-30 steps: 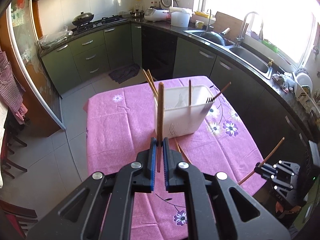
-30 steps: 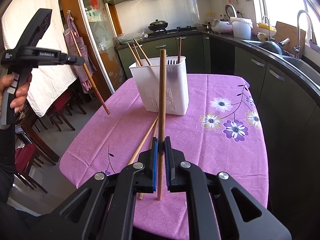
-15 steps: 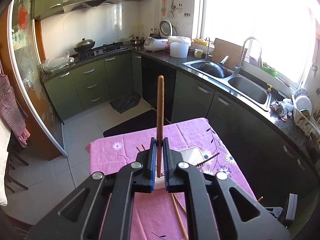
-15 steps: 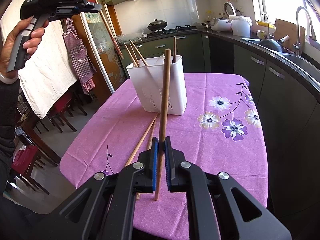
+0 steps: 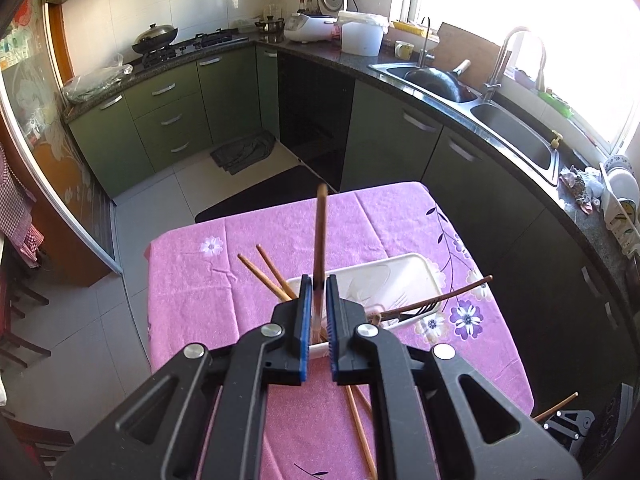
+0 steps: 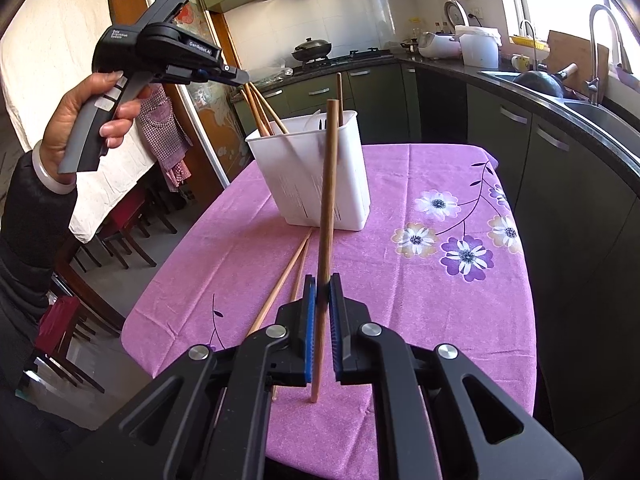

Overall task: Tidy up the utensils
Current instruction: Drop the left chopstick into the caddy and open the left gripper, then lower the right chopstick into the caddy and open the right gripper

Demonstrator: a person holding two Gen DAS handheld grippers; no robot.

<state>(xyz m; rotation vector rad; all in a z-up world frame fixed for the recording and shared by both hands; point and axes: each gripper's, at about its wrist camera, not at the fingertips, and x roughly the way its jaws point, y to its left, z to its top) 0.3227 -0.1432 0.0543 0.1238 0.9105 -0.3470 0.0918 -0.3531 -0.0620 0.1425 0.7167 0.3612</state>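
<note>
Several in holder: two chopsticks (image 5: 269, 270) leaning out one end of white holder (image 5: 434, 280), one long stick (image 5: 456, 291) plus fork (image 5: 416, 305) at the other end; counts as done
Holder position: upright on pink tablecloth (image 6: 420, 288), far half of table, well apart from right tongs
Left tongs (image 5: 316, 308): clamped on one chopstick (image 5: 320, 232), stick pointing up and away; no daylight between pads and wood
Left placement: directly above holder opening per left wrist view; in right wrist view left tongs (image 6: 240, 78) sit high over holder's left end, held in a hand (image 6: 86, 120)
Left step (judged): about to drop stick into holder; not yet released
Right tongs (image 6: 323, 300): clamped on another chopstick (image 6: 330, 184), near upright, lower tip close to or on tablecloth, cannot tell which
Right step (judged): lifted, waiting its turn; no approach to holder visible
Left on table: two loose chopsticks (image 6: 286, 276) lying side by side between holder and right tongs
Remaining: two in tongs to deposit, two on cloth to pick up and deposit
Progress (judged): roughly half
Risk: holder light, leaning sticks could tip it when next one goes in
</note>
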